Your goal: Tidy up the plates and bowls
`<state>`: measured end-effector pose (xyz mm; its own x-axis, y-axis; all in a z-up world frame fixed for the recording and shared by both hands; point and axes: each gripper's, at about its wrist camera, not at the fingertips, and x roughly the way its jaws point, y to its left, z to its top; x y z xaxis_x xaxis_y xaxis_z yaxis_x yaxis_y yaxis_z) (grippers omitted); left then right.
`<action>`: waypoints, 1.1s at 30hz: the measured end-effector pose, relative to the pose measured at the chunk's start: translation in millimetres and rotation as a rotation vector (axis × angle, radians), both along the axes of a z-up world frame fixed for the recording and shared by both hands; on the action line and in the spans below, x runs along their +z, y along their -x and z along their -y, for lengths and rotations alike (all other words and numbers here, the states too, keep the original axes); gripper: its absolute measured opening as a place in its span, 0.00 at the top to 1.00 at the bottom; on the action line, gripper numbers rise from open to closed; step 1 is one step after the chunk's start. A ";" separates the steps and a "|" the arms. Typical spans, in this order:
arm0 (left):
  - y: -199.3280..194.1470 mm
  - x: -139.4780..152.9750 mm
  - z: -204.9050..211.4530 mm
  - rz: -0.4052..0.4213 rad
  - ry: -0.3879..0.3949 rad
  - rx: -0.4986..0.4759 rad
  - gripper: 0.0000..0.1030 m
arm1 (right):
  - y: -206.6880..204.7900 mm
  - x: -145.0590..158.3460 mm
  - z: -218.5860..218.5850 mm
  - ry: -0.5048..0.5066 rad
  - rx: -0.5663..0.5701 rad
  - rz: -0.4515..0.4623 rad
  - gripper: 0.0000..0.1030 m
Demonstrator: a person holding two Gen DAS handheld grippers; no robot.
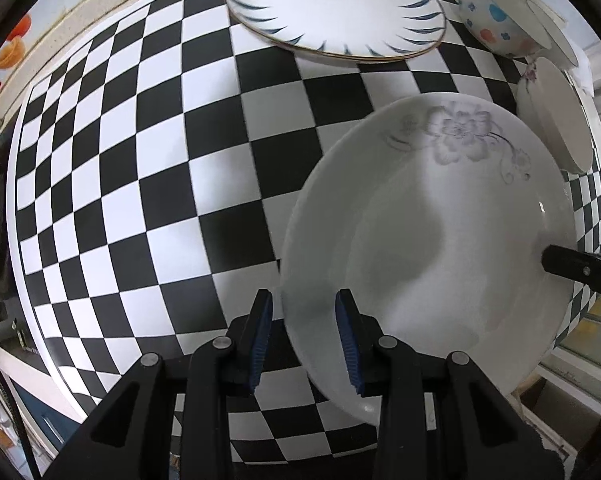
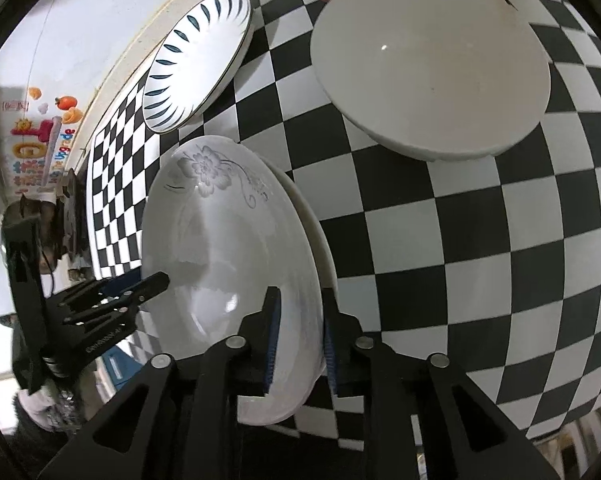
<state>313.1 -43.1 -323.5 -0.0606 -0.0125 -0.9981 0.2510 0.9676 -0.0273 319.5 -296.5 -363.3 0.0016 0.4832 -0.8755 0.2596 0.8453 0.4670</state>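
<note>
Through the left wrist camera I looked straight down on the checkered tabletop (image 1: pixel 140 200). My left gripper (image 1: pixel 304 340) straddled the near rim of the flower plate (image 1: pixel 440 240), one blue pad outside the rim and one over the plate's inside; a gap showed at the outer pad, so I could not tell whether the pads pressed the rim. The plate sat at the right of the table, its grey flower toward the far side. Beyond it lay the blue-leaf plate (image 1: pixel 336 8), with a dotted bowl (image 1: pixel 492 20) and a white bowl (image 1: pixel 552 116) at the far right. The tip of my right gripper (image 1: pixel 580 268) touched the plate's right rim.

Through the right wrist camera, my right gripper (image 2: pixel 300 332) had its fingers apart around the rim of the flower plate (image 2: pixel 220 248), which looked tilted, with a second white rim showing just behind it. The pads did not visibly clamp it. My left gripper (image 2: pixel 140 284) reached the plate's opposite edge. The white bowl (image 2: pixel 428 64) stood beyond on the tabletop (image 2: pixel 480 240), the blue-leaf plate (image 2: pixel 196 60) toward the wall.
</note>
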 end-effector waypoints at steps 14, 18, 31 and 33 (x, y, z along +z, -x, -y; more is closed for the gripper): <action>-78.0 59.3 -32.3 0.084 0.110 0.147 0.69 | -34.9 54.7 20.6 0.033 -0.035 0.040 0.63; -130.4 62.3 -40.1 0.119 0.139 0.162 0.69 | -82.4 71.8 12.5 0.038 -0.049 0.121 0.63; -232.4 -11.2 -22.4 -0.037 0.199 0.158 0.69 | -210.4 5.2 -14.6 0.135 -0.026 0.079 0.64; -238.2 -18.0 -17.5 -0.047 0.199 0.152 0.69 | -215.6 -4.6 -15.8 0.144 -0.021 0.066 0.70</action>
<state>551.3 -25.6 -341.5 -0.0895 -0.2205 -0.9713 0.0973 0.9686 -0.2289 535.1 -280.6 -367.9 0.0707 0.3524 -0.9332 0.2507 0.8992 0.3585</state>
